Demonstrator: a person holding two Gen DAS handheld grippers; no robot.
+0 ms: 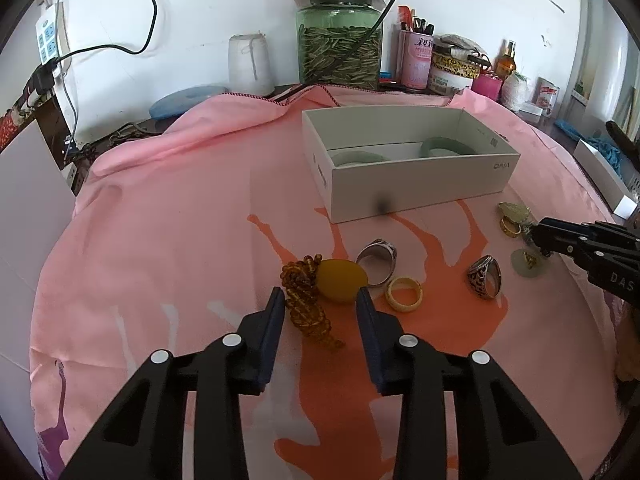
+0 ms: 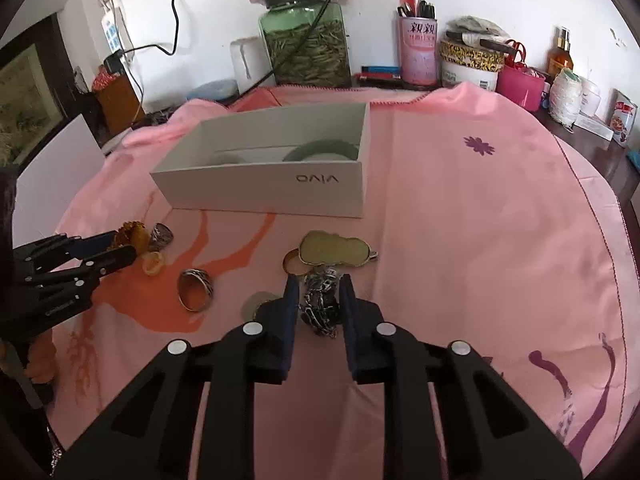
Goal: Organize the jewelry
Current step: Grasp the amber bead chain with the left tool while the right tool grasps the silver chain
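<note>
Left gripper (image 1: pixel 320 294): jaws spread wide, low over the pink cloth, holding nothing; amber bead strand and yellow stone lie between the fingertips
Right gripper (image 2: pixel 319 280): jaws parted on either side of a dark metal chain, not pressing it as far as can be seen
Amber bead strand (image 1: pixel 306 300): heaped on the cloth, touching the oval yellow stone (image 1: pixel 343 281)
Metal chain (image 2: pixel 320 306): bunched in a small pile between the right fingers, just below the pale gourd-shaped pendant (image 2: pixel 334 253)
Gold ring (image 2: pixel 294 263): touching the pendant's left edge
Silver rings: one (image 1: pixel 378 258) just beside the yellow stone, another (image 1: pixel 486 277) lying apart to the right
Cream ring (image 1: pixel 404 294): flat on the cloth, near the left gripper's right fingertip
Pale green disc (image 1: pixel 529 264): close to the right gripper's tip
White box (image 1: pixel 420 184): open, beyond the loose pieces, lettering upside down; two pale green bangles (image 1: pixel 444 147) lie inside
Pink cloth (image 1: pixel 180 220): covers the table, orange figures printed on it
Background: green glass jar (image 1: pixel 339 40) of seeds against the wall, pink tin (image 1: pixel 416 60) with combs and pens beside it
</note>
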